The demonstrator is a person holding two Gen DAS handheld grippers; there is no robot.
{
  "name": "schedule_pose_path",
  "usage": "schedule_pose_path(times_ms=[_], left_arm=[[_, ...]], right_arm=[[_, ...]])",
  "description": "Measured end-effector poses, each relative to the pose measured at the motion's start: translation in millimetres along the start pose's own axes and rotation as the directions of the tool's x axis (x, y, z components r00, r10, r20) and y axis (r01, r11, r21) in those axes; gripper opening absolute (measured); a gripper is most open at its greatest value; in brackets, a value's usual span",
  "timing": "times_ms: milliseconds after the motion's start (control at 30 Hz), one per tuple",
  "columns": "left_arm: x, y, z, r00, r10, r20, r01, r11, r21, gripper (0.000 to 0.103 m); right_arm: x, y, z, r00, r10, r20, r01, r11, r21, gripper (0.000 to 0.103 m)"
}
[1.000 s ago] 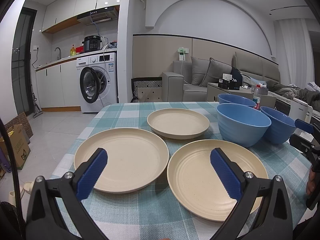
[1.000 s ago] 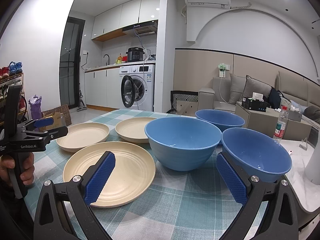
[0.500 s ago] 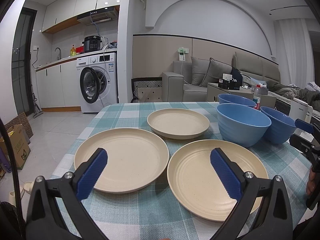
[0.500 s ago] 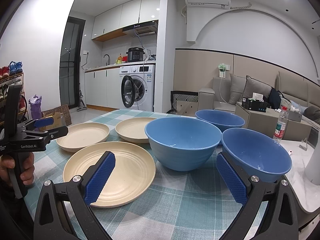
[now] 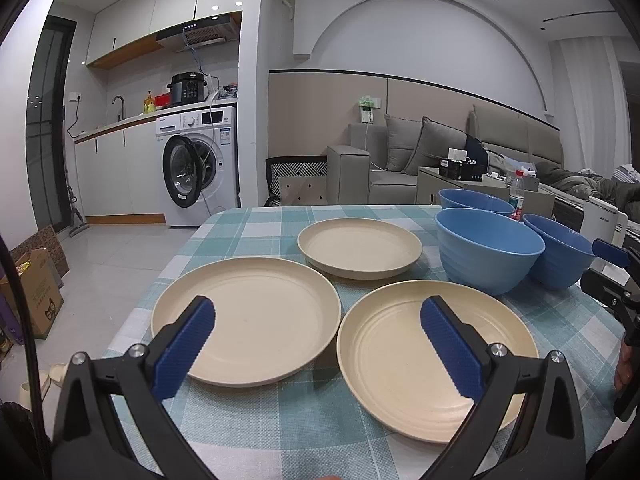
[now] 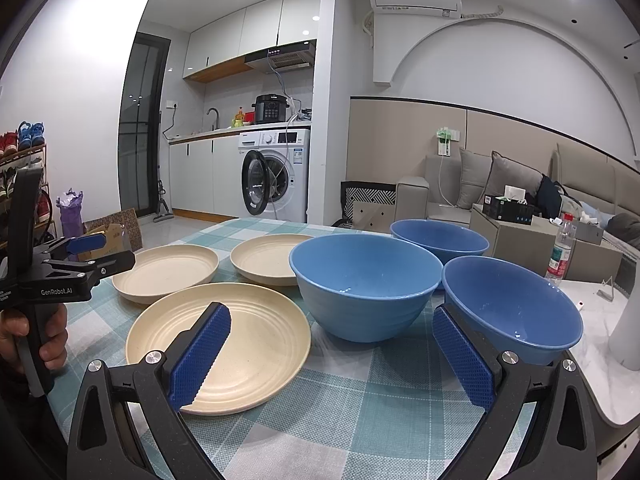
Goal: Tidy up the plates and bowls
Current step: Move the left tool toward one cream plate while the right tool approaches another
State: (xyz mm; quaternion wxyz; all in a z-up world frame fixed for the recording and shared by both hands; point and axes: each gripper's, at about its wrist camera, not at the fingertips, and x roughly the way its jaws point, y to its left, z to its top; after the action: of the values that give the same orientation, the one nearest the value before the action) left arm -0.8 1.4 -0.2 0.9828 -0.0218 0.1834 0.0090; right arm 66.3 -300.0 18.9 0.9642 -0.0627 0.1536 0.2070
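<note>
Three cream plates lie on the checked tablecloth (image 5: 280, 412): a near left plate (image 5: 256, 316), a near right ridged plate (image 5: 384, 352) and a smaller far plate (image 5: 360, 246). Three blue bowls stand to the right: a large one (image 5: 486, 252), one behind it (image 5: 474, 200) and one at the right (image 5: 560, 252). My left gripper (image 5: 318, 340) is open and empty above the gap between the two near plates. My right gripper (image 6: 330, 352) is open and empty in front of the large bowl (image 6: 364, 284), between the ridged plate (image 6: 256, 340) and the right bowl (image 6: 516, 320).
A white kettle (image 5: 600, 220) and a water bottle (image 6: 560, 252) stand at the table's right side. A washing machine (image 5: 200, 164) and sofa (image 5: 400, 168) are beyond the table. The table's left edge drops to the floor with cardboard boxes (image 5: 36, 292).
</note>
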Motion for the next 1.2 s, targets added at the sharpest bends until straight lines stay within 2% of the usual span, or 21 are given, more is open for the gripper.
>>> schedule_pose_path(times_ms=[467,667,1200], left_arm=[[6,4,0,1.000,0.000,-0.027,-0.001,1.000,-0.024,0.103],[6,4,4,0.999,-0.016,-0.039,0.014,0.999,-0.045,0.103],[-2,9,41,0.995,-0.029,-0.094,0.027,0.999,-0.029,0.103]], right_arm=[[8,1,2,0.999,-0.026,-0.047,0.025,1.000,-0.013,0.103],[14,1,4,0.996,-0.002,-0.093,0.003,1.000,0.004,0.103],[13,-3,52,0.990,0.018,-0.142,-0.012,0.999,0.039,0.103]])
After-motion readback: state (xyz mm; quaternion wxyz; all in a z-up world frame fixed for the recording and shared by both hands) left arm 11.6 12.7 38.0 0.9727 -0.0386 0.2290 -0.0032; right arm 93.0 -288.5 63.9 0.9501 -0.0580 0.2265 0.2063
